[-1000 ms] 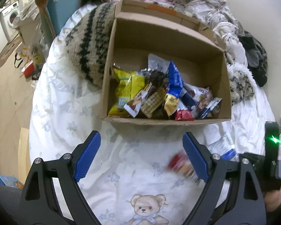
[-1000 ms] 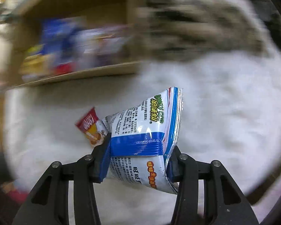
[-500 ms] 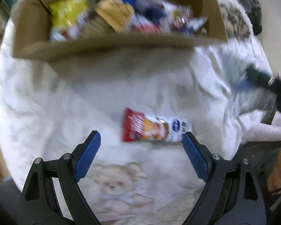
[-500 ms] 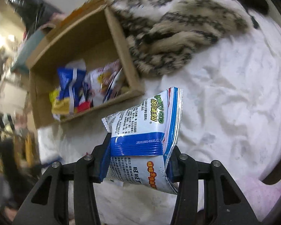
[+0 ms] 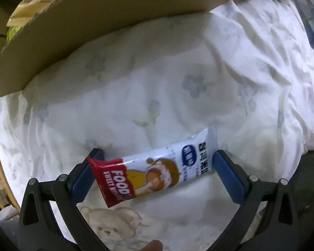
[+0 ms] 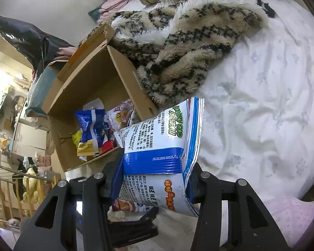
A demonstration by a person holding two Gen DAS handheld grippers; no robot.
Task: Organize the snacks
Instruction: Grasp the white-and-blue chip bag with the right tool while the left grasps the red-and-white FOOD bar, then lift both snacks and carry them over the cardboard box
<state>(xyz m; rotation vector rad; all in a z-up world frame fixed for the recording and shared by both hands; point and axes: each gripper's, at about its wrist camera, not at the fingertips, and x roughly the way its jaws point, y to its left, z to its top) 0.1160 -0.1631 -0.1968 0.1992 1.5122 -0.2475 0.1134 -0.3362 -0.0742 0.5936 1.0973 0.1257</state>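
Note:
My left gripper (image 5: 155, 167) is low over the white bed sheet, and its blue pads touch both ends of a long red and white snack packet (image 5: 152, 171) lying across the gap. My right gripper (image 6: 155, 179) is shut on a white and blue snack bag (image 6: 163, 152) and holds it up above the bed. The cardboard box (image 6: 123, 77) stands left of the bag and holds several snack packs (image 6: 90, 133). In the left wrist view the box's near wall (image 5: 106, 21) fills the top.
A furry striped blanket (image 6: 190, 48) lies against the box's right side. White floral sheet (image 6: 261, 104) spreads to the right. Clothes are piled at the far wall. The left gripper's body (image 6: 134, 230) shows under the right gripper. A bear print (image 5: 111, 228) is on the sheet.
My left gripper has dropped to the sheet and closed in on the red and white packet. My right gripper has lifted the blue bag and swung toward the box.

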